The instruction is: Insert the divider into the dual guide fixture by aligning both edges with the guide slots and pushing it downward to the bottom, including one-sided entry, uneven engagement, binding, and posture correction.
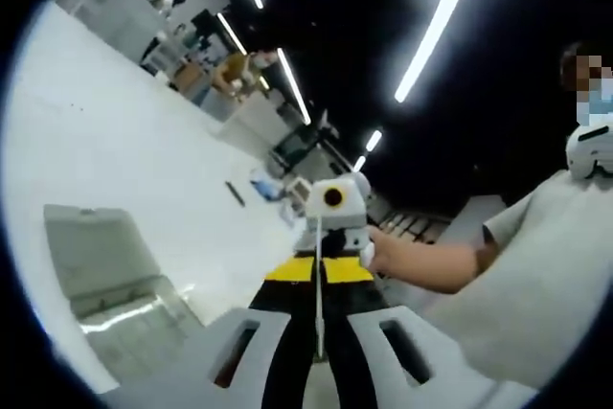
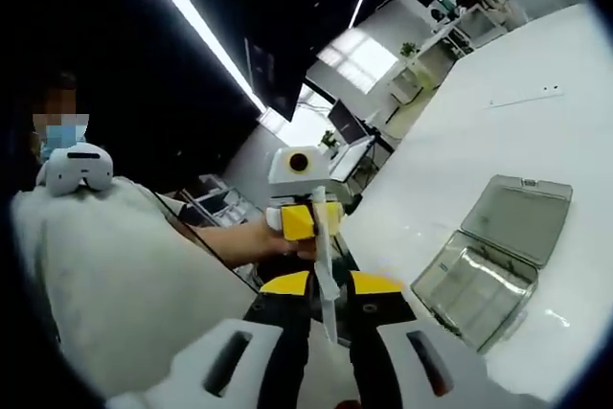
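Jaws of both grippers closed on the thin divider, held edge-on in the air between them.

From the left gripper view, the left gripper point(image 1: 319, 280) is seen clamped on one edge of the divider point(image 1: 319, 308); from the right gripper view, the right gripper point(image 2: 329, 294) is clamped on the opposite edge of the divider point(image 2: 327, 261). The step in hand is judged to be carrying, insertion not yet begun. An open clear plastic case point(image 2: 498, 261) lies on the white surface point(image 2: 536, 131), well apart from the divider. Both edges must next be lined up with the guide slots.
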Demonstrator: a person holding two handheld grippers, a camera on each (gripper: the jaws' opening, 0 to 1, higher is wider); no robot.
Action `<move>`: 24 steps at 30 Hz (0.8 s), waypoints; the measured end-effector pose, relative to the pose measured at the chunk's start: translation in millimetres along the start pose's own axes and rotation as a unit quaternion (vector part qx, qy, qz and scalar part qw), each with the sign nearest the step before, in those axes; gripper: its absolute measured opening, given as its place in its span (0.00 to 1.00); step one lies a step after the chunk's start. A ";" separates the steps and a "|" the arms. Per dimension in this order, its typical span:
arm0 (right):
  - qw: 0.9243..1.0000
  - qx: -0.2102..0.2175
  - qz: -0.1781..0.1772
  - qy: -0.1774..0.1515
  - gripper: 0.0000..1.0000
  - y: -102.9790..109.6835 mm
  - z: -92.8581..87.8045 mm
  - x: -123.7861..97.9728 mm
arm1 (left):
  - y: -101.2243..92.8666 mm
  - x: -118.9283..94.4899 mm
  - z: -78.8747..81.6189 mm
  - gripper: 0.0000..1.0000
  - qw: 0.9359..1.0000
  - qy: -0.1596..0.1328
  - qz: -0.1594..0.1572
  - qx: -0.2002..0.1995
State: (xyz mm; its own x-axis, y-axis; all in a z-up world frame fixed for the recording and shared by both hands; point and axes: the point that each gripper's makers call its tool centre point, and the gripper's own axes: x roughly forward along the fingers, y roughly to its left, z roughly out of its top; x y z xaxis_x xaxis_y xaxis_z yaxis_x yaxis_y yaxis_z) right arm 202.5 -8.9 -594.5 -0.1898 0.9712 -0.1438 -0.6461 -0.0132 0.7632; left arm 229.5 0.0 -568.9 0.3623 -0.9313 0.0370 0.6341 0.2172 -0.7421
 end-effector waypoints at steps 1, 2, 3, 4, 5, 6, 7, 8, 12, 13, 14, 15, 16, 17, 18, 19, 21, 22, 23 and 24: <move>1.000 0.000 0.000 0.002 0.07 -1.0 -0.9 -0.5 | 0.0 0.0 -0.3 0.00 1.000 0.000 0.000 -0.001; 1.000 0.002 0.003 0.003 0.06 -0.3 -1.4 -0.5 | 0.3 -0.1 -0.6 0.00 1.000 0.001 -0.001 -0.001; 1.000 0.004 0.005 0.004 0.05 0.6 -1.4 -0.2 | 0.0 0.1 -0.8 0.00 1.000 0.001 -0.002 -0.001; 1.000 0.004 0.008 0.004 0.04 1.1 -1.4 0.0 | -0.1 0.1 -0.9 0.00 1.000 0.001 -0.002 -0.001; 1.000 0.005 0.009 0.005 0.04 1.3 -1.3 0.0 | -0.3 0.0 -0.8 0.00 1.000 0.000 -0.003 -0.002; 1.000 0.009 0.013 0.005 0.03 2.4 -1.2 0.3 | -0.4 -0.2 -0.8 0.00 1.000 0.000 -0.004 -0.003; 1.000 0.010 0.016 0.006 0.03 3.3 -1.1 0.4 | -0.8 -0.6 -0.6 0.00 1.000 -0.001 -0.006 -0.004; 1.000 0.008 0.018 0.005 0.03 3.9 -0.6 0.4 | -1.2 -0.9 -0.4 0.00 1.000 -0.001 -0.007 -0.006; 1.000 0.014 0.023 0.005 0.02 4.6 0.7 0.8 | -1.8 -2.1 0.2 0.00 1.000 -0.001 -0.010 -0.007; 1.000 0.017 0.025 0.006 0.02 5.2 0.8 1.3 | -2.1 -2.4 0.2 0.00 1.000 -0.001 -0.012 -0.008; 0.999 0.017 0.027 0.006 0.02 5.7 1.1 1.4 | -1.9 -2.8 0.3 0.00 1.000 -0.001 -0.013 -0.009; 0.999 0.018 0.028 0.006 0.02 6.0 1.3 1.6 | -1.9 -3.1 0.6 0.00 1.000 -0.002 -0.013 -0.008; 0.999 0.020 0.030 0.006 0.02 6.1 1.6 1.9 | -1.8 -3.3 0.6 0.00 1.000 -0.002 -0.014 -0.008; 0.999 0.023 0.032 0.005 0.02 6.5 2.5 2.0 | -2.1 -3.5 0.4 0.00 1.000 -0.001 -0.015 -0.009; 0.999 0.027 0.035 0.005 0.02 7.5 2.6 2.4 | -3.2 -3.7 0.2 0.00 1.000 -0.001 -0.018 -0.010; 0.999 0.025 0.038 0.005 0.02 8.9 3.0 3.1 | -3.5 -3.9 0.3 0.00 1.000 -0.001 -0.019 -0.010; 0.999 0.028 0.039 0.006 0.01 8.8 3.0 4.1 | -3.6 -4.0 -0.3 0.00 1.000 0.001 -0.020 -0.010; 0.999 0.028 0.040 0.010 0.01 8.9 1.8 4.6 | -3.3 -4.1 -0.9 0.00 1.000 0.003 -0.019 -0.011; 0.999 0.023 0.036 0.011 0.01 7.8 1.9 4.8 | -3.0 -4.2 -1.0 0.00 1.000 0.003 -0.019 -0.011; 0.999 0.022 0.035 0.009 0.01 7.7 2.8 4.8 | -2.1 -4.5 -0.6 0.00 1.000 0.002 -0.018 -0.010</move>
State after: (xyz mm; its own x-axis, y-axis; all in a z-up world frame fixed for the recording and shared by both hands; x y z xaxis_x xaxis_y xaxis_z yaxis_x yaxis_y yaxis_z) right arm 198.7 -3.7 -587.6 -0.2474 0.9636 -0.1010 -0.5985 -0.0700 0.7981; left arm 226.1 3.6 -567.9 0.3364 -0.9397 0.0611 0.6328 0.1775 -0.7537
